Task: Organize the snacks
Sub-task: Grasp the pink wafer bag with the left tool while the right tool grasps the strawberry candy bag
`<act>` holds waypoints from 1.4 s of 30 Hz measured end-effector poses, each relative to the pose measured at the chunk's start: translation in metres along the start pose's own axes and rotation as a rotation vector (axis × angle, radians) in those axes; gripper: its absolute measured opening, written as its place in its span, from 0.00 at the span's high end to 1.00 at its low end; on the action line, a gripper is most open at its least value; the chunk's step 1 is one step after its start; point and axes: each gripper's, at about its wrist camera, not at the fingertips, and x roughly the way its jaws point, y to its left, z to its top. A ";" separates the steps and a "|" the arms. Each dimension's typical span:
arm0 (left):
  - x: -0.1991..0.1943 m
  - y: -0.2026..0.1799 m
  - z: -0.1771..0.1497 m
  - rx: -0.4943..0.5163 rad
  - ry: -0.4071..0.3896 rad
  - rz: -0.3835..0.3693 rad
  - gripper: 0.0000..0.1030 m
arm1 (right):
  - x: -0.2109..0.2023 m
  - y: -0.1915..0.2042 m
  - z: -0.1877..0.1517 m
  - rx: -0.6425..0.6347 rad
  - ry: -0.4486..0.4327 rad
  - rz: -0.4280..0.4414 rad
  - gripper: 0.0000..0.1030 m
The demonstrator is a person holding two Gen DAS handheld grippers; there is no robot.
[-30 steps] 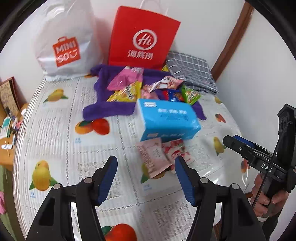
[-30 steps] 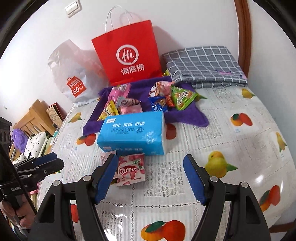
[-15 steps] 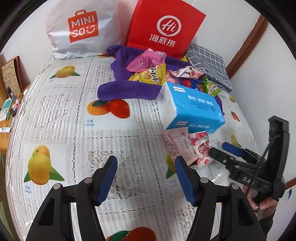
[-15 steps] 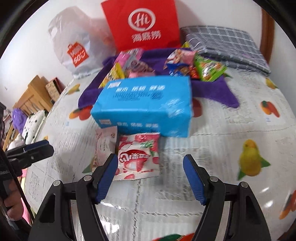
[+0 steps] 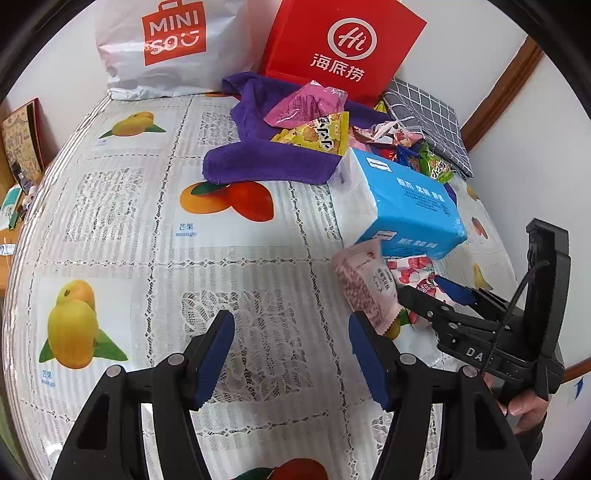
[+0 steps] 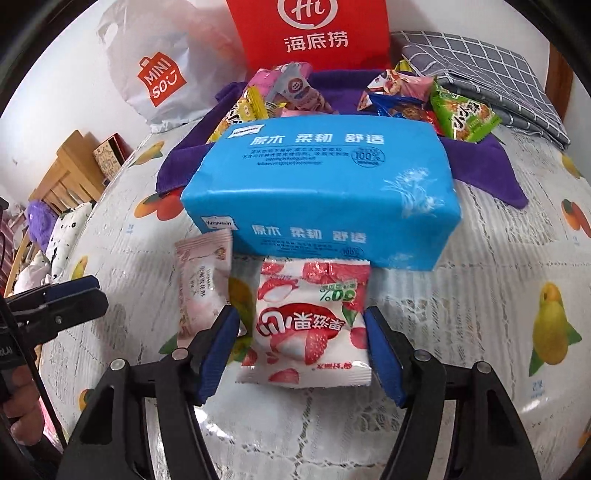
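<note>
**Right claw lowered over lychee packet; left claw idle over desk**

Item 1. Right claw (image 6: 301,347): a second ago it sat high, with the whole desk (image 6: 498,258) in sight; now it is down close, straddling the lychee snack packet (image 6: 310,325). Its jaws are closing, the packet between them, the blue pads just beside the packet's edges; a firm press cannot be made out.

Item 2. Lychee snack packet: lies flat on the desk, its top edge tucked against the blue tissue pack (image 6: 321,188). Same spot as before.

Item 3. Pink snack packet (image 6: 201,284): flat on the desk, just left of the lychee packet, its upper corner at the tissue pack. Unmoved.

Item 4. Left claw (image 5: 291,349): jaws apart, nothing between them, only bare fruit-print cloth beneath. It has dropped lower and sits left of the pink packet; its gap is unchanged.

Item 5. Remaining snacks (image 6: 458,110): heaped on the purple towel (image 6: 480,162) behind the tissue pack, as before.

Item 6. Backdrop: red paper bag (image 6: 314,33), white plastic bag (image 6: 155,74), grey checked cloth (image 6: 491,62) along the wall.
</note>
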 end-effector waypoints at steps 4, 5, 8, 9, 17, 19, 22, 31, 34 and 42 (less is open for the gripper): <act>0.003 -0.006 0.000 0.009 0.004 0.001 0.40 | 0.003 0.008 -0.001 -0.067 -0.018 -0.074 0.43; 0.004 -0.009 0.000 0.014 0.005 0.000 0.40 | 0.003 0.009 -0.003 -0.086 -0.021 -0.082 0.43; 0.009 -0.015 -0.001 0.026 0.014 -0.004 0.40 | 0.000 0.007 -0.008 -0.101 -0.033 -0.082 0.45; 0.010 -0.017 -0.001 0.028 0.017 -0.007 0.40 | -0.002 0.004 -0.009 -0.097 -0.036 -0.082 0.45; 0.029 -0.039 -0.005 0.051 0.057 -0.053 0.40 | -0.021 -0.042 -0.025 -0.027 -0.069 -0.123 0.45; 0.035 -0.045 -0.006 0.056 0.067 -0.058 0.40 | -0.026 -0.055 -0.028 -0.009 -0.077 -0.128 0.45; 0.041 -0.051 -0.006 0.062 0.076 -0.060 0.40 | -0.031 -0.069 -0.031 -0.001 -0.084 -0.143 0.45; 0.048 -0.050 0.002 -0.023 0.066 -0.109 0.40 | -0.035 -0.083 -0.044 -0.048 -0.145 -0.173 0.45; 0.054 -0.055 0.008 -0.038 0.061 -0.121 0.40 | -0.035 -0.084 -0.044 -0.044 -0.146 -0.169 0.45; 0.064 -0.087 0.012 0.074 0.039 0.013 0.49 | -0.036 -0.087 -0.044 -0.043 -0.147 -0.169 0.44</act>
